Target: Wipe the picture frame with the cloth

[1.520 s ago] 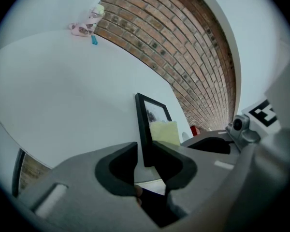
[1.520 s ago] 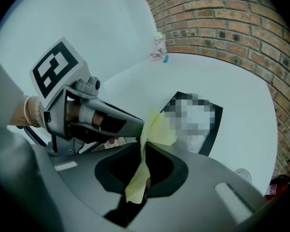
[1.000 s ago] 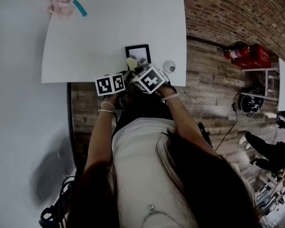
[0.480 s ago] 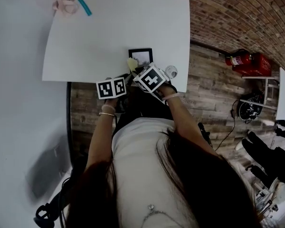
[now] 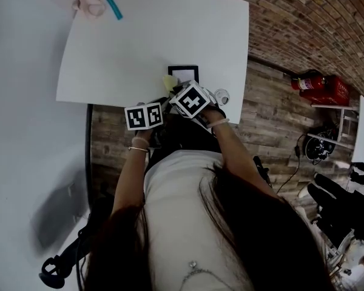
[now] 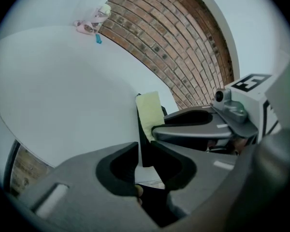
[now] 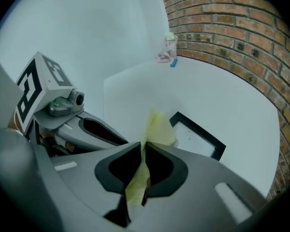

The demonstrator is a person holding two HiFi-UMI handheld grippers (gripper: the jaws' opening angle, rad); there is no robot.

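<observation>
Plainly, cloth (image 7: 159,128) in right tongs (image 7: 141,148).

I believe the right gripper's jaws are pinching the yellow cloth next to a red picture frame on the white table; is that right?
Not quite: the picture frame is black, not red, as the right gripper view shows. The rest holds: the right gripper has its jaws pinched on the yellow cloth, next to that frame on the white table.
</observation>
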